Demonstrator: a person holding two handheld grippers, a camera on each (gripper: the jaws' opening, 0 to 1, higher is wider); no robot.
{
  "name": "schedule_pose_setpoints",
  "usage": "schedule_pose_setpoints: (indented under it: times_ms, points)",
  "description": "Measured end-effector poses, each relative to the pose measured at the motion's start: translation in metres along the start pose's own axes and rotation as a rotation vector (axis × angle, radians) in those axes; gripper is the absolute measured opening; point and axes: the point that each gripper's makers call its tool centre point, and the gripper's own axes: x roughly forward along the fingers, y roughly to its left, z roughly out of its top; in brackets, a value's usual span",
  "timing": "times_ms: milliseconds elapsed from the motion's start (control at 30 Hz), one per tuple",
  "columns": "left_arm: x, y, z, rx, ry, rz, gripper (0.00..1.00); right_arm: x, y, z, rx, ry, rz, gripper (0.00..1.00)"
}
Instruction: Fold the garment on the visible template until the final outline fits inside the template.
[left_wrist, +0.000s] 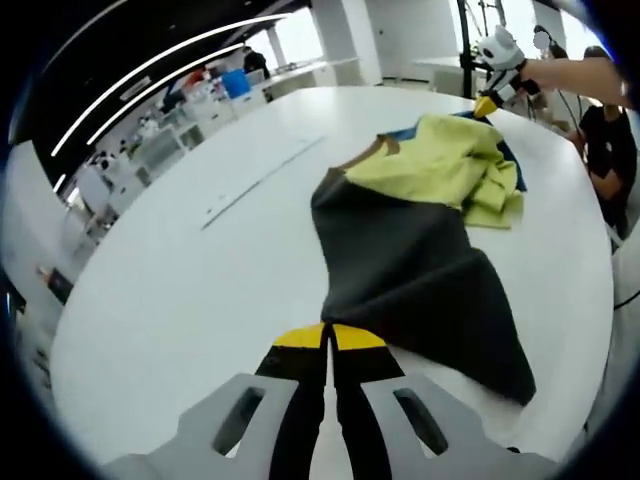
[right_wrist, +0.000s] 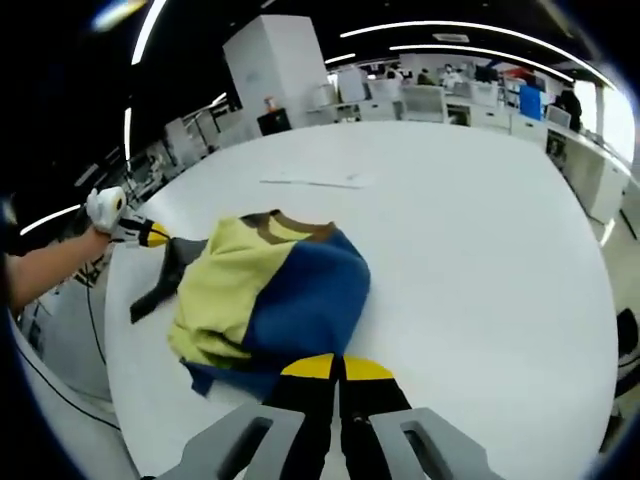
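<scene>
Garment (left_wrist: 420, 220) lies bunched on the table (left_wrist: 180, 290), long axis running gripper to gripper. Left gripper (left_wrist: 329, 340) pinches its dark grey end; right gripper (right_wrist: 338, 372) pinches the blue end, jaws closed. Both ends equally near; no template outline made out.

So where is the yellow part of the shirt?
In the left gripper view the yellow part lies bunched at the garment's far end on the white table, beyond the dark grey part, near the right hand-held gripper.
</scene>
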Motion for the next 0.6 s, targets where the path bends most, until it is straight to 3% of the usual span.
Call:
schedule_pose_setpoints:
  times_ms: [600]
  points:
    - [0.003,0.025,-0.012,-0.018,0.034,0.037,0.00,0.000,-0.032,0.004,-0.033,0.051,-0.058,0.00]
